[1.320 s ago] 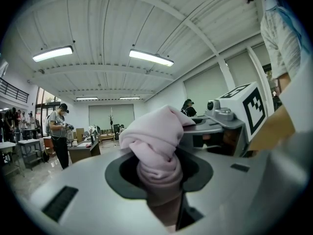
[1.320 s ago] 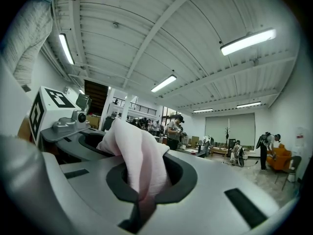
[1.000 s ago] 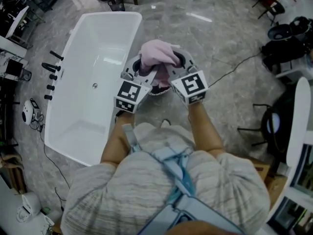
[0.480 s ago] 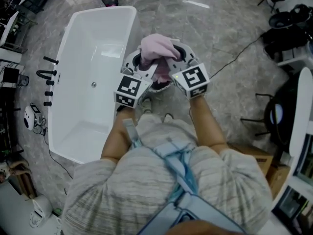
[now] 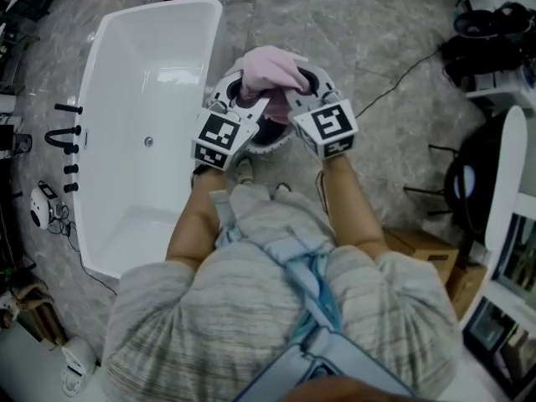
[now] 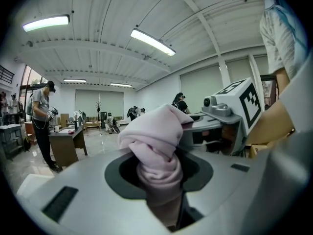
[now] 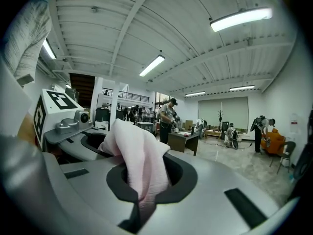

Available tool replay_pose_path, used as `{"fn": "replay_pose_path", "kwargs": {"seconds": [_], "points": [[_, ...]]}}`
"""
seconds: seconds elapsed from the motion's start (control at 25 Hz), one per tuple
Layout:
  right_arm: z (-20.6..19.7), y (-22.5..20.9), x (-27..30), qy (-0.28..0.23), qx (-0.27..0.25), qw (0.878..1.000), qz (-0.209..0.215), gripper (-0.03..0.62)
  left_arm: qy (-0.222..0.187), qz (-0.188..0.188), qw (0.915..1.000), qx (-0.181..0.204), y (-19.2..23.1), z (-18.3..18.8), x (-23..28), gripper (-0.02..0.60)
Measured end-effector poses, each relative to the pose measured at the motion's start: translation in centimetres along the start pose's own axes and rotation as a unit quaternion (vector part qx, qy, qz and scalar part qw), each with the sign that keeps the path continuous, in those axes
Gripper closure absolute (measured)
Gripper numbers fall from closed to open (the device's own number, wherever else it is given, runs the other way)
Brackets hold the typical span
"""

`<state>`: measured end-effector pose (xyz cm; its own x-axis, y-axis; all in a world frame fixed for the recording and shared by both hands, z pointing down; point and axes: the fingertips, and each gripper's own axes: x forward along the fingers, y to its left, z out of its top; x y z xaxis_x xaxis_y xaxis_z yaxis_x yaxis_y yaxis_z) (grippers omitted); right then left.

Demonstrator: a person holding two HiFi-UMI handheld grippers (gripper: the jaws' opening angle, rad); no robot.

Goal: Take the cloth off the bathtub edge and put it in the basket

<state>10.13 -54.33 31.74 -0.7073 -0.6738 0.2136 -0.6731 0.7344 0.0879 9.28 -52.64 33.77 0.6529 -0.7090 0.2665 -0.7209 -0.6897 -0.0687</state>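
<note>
A bunched pink cloth (image 5: 270, 69) is held up between both grippers, in front of the person's chest. My left gripper (image 5: 248, 100) is shut on a thick twisted wad of the cloth (image 6: 157, 148). Close beside it, my right gripper (image 7: 137, 199) is shut on a thinner fold of the same cloth (image 7: 141, 163). Both grippers point upward at the ceiling. The white bathtub (image 5: 126, 182) lies on the floor to the left, with no cloth on its rim. Under the grippers shows a dark round thing with a pale rim (image 5: 270, 139); I cannot tell whether it is the basket.
Black tap fittings (image 5: 65, 132) stand along the tub's left side. A cable (image 5: 394, 72) runs over the marble floor to dark chairs (image 5: 490, 32) at the upper right. A cardboard box (image 5: 429, 256) sits at the right. Desks and people stand far off in both gripper views.
The tub has slid left and up in the head view as the person shifts. Both grippers keep the same hold on the pink cloth, still raised.
</note>
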Motion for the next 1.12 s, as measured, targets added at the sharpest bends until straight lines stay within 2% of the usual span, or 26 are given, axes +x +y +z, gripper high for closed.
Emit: {"fn": "replay_pose_path", "kwargs": {"seconds": [0.24,0.36,0.6,0.8,0.92,1.12], "points": [[-4.1,-0.9,2.5,0.039,0.023,0.999,-0.015,0.579,0.033,-0.028,0.9988,-0.021,1.2,-3.9,1.7,0.442],[-6.4,-0.8,3.5,0.061,0.036,0.997,-0.008,0.579,0.046,-0.04,0.9972,-0.043,1.4,-5.9,2.7,0.441],[-11.0,-0.8,5.2,0.131,0.032,0.991,-0.001,0.579,0.088,-0.068,0.9912,-0.071,1.6,-10.0,4.4,0.44],[-14.0,-1.1,5.8,0.201,0.008,0.979,0.005,0.577,0.151,-0.091,0.9822,-0.065,1.1,-13.1,5.7,0.439],[-15.7,-0.8,5.7,0.251,-0.015,0.968,0.015,0.576,0.203,-0.098,0.9731,-0.049,0.6,-15.4,5.8,0.426],[-18.0,-0.7,5.5,0.308,-0.036,0.95,0.029,0.522,0.267,-0.104,0.9578,-0.027,0.1,-17.6,5.7,0.421]]}}
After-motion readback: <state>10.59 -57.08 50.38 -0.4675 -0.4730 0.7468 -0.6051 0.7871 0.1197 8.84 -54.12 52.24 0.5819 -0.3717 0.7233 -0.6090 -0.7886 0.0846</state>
